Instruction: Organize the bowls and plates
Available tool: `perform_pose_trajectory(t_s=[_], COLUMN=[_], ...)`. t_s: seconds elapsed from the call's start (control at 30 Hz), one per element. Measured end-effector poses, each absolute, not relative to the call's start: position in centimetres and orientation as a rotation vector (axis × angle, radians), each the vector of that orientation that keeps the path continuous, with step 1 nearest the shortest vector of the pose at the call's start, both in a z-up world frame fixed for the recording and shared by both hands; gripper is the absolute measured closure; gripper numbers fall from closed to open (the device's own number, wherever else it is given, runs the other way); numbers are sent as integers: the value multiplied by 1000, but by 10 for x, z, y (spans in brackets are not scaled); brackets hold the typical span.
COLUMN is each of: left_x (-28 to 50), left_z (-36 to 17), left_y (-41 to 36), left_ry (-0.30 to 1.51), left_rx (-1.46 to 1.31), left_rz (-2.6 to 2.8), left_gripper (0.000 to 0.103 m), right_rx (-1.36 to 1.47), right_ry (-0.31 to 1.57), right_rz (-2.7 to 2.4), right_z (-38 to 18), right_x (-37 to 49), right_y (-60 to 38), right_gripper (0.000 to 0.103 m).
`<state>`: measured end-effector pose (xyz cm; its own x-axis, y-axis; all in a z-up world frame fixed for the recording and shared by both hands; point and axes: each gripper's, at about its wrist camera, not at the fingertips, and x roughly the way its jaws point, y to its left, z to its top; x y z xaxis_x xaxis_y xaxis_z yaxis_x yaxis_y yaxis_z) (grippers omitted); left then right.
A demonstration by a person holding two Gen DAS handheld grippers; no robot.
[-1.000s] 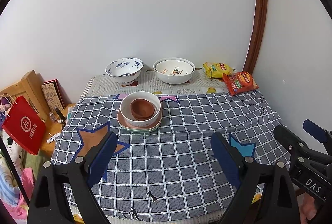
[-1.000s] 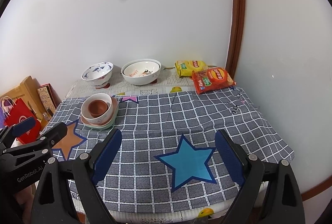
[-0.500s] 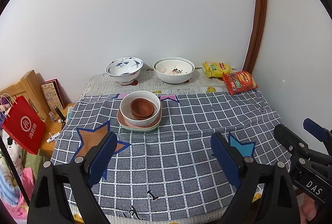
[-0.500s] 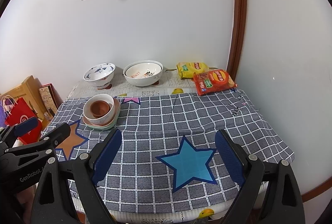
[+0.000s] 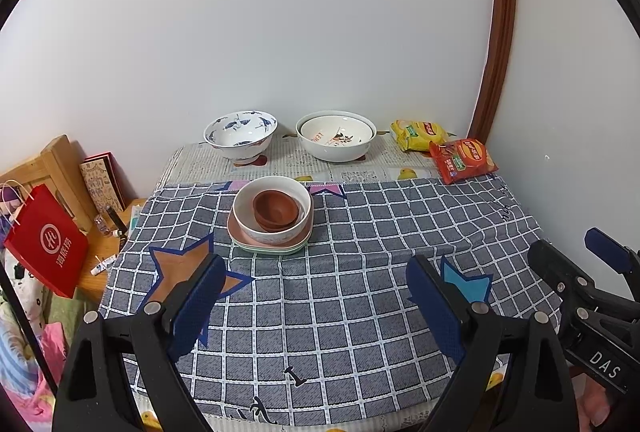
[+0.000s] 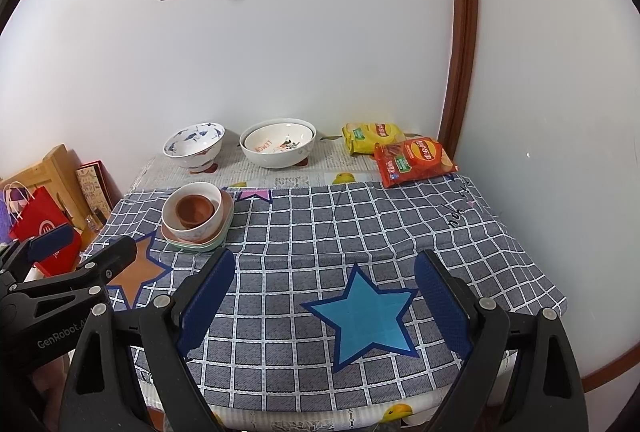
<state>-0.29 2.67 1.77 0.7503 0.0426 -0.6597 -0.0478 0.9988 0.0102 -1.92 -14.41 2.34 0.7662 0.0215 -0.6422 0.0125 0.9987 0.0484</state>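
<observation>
A small brown bowl (image 5: 276, 209) sits inside a white bowl (image 5: 246, 216), which rests on stacked pink and green plates (image 5: 272, 248) on the checked cloth; the stack also shows in the right wrist view (image 6: 196, 216). A blue-patterned bowl (image 5: 241, 133) and a large white bowl (image 5: 336, 135) stand at the back by the wall. My left gripper (image 5: 316, 306) is open and empty, above the table's front edge. My right gripper (image 6: 324, 300) is open and empty, over the blue star (image 6: 364, 316).
Yellow (image 5: 418, 133) and red (image 5: 464, 159) snack bags lie at the back right by the wall corner. A red paper bag (image 5: 44, 244), books and a wooden frame stand left of the table. The wall runs close along the table's right side.
Both grippers have pulled back and up slightly, so the table looks a little farther away. Nothing on the table has moved.
</observation>
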Motion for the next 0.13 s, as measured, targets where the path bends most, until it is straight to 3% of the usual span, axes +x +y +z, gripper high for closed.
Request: perform_pose_trajectory(t_s=[0.13], left_x=[-4], left_z=[19], left_y=[28], left_ry=[707], left_rx=[-6], left_rz=[43], left_gripper=[11], right_rx=[51], right_ry=[698], right_rz=[4], right_z=[24], right_x=[-20], right_y=[-143], right_gripper=[12])
